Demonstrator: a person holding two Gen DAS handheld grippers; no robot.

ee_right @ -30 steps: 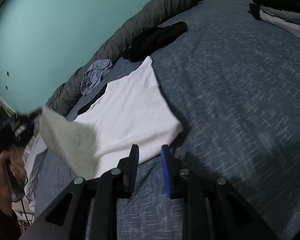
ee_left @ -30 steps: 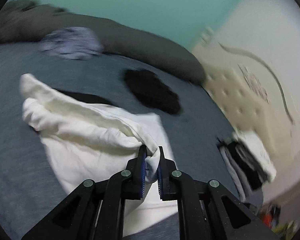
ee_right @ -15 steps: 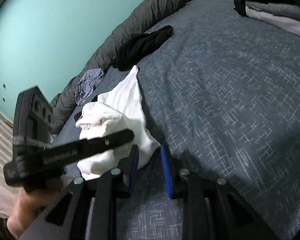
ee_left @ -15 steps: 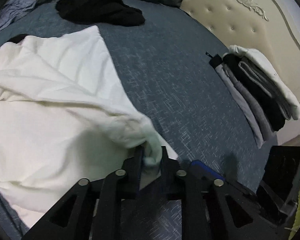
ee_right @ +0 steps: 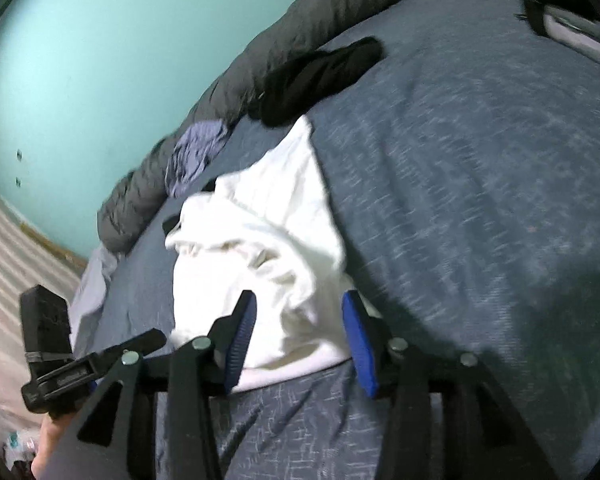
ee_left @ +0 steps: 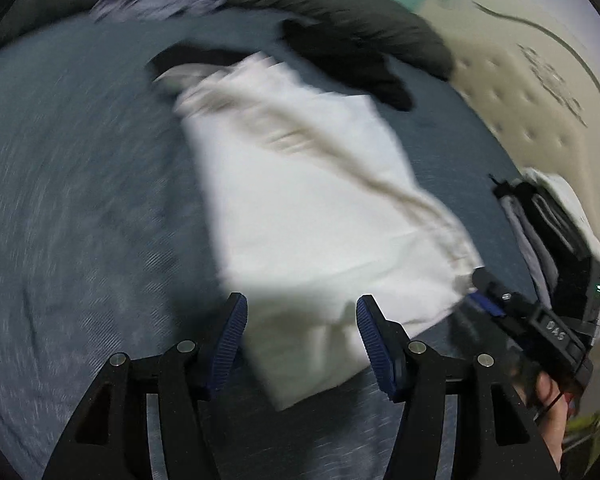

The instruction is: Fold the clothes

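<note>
On the blue-grey bed (ee_left: 80, 200) the white shirt (ee_left: 312, 208) lies roughly folded near the middle, its near edge between the blue pads of the left tool (ee_left: 298, 338), whose jaws have just been opening and stand apart, gripping nothing. At right, the right tool (ee_right: 296, 336) has also just been opening over the shirt's near hem, unclamped. A black garment (ee_right: 320, 76) lies beyond, and a folded stack (ee_left: 556, 232) at far right.

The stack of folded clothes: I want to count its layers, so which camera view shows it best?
The left wrist view. The stack of folded clothes stands at the right edge, its black, grey and white layers visible from the side, though blurred. The right wrist view catches only a cropped corner at top right.
</note>
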